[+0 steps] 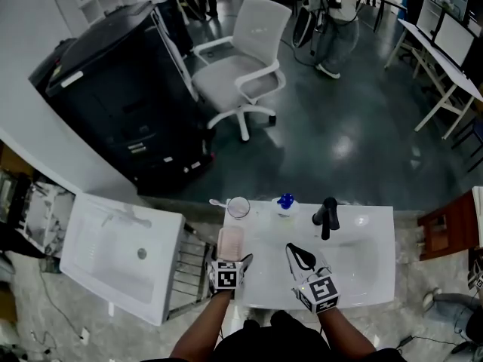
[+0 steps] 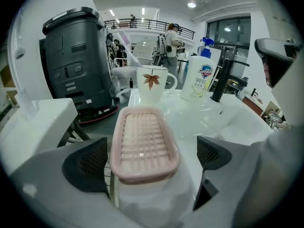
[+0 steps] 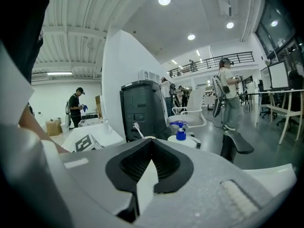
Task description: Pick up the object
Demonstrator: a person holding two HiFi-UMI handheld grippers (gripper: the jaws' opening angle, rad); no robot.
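Left gripper (image 2: 151, 158) — wide around soap dish (image 2: 145, 139)

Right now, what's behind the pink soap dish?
Behind the soap dish stands a white mug with a leaf print, with a soap bottle and a black tap to its right. The counter directly under the dish is covered.

Round ceiling lights (image 3: 164, 0) give bright, even light; fisheye distortion bends edges, corners fall dark.
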